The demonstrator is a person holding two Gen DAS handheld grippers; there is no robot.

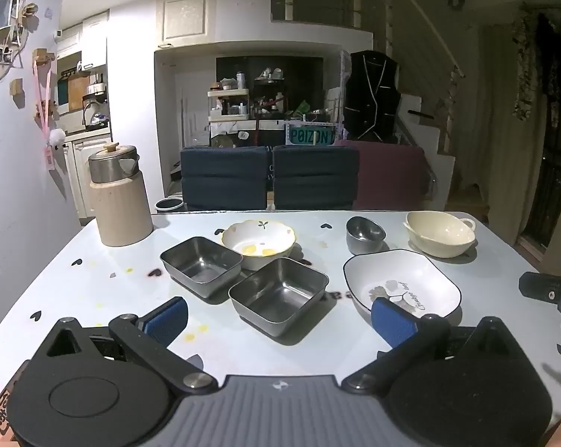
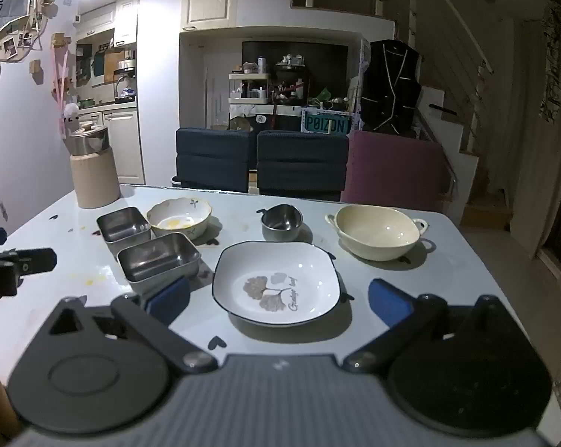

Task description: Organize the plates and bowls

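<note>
Six dishes on pale blue table (image 1: pixel 94 290) with small heart marks and yellow spots.

Left wrist view: left gripper (image 1: pixel 278 316) spread wide, nothing between blue pads, hovering over near edge of table. Near steel tray (image 1: pixel 278 294) at 12 o'clock from gripper, just ahead. Far steel tray (image 1: pixel 201 265) at 11 o'clock, close beside the first. Floral bowl (image 1: pixel 258 243) behind both trays, yellow residue inside. White square plate (image 1: pixel 401 283) at 1 o'clock, leaf print, partly behind right pad. Small steel bowl (image 1: pixel 365 234) beyond plate, tilted. Cream handled bowl (image 1: pixel 440 232) at 2 o'clock, far right of table. Beige jug (image 1: pixel 118 193) with steel lid at 10 o'clock, far left corner. Two navy chairs (image 1: pixel 269 177) and maroon chair (image 1: pixel 390 175) along far edge. Room dim; kitchen counter at far left, cluttered shelf in alcove, dark vest hanging by staircase at right.

Right wrist view: right gripper (image 2: pixel 278 300) likewise wide apart, empty. White square plate (image 2: pixel 276 283) at 12 o'clock, lying between the pads' line of sight. Near steel tray (image 2: pixel 159 257) at 10 o'clock, far steel tray (image 2: pixel 123 224) behind it. Floral bowl (image 2: pixel 179 218) at 11 o'clock. Small steel bowl (image 2: pixel 281 221) beyond plate. Cream handled bowl (image 2: pixel 377 231) at 1 o'clock. Beige jug (image 2: pixel 93 171) far left. Part of other gripper at left frame edge.
</note>
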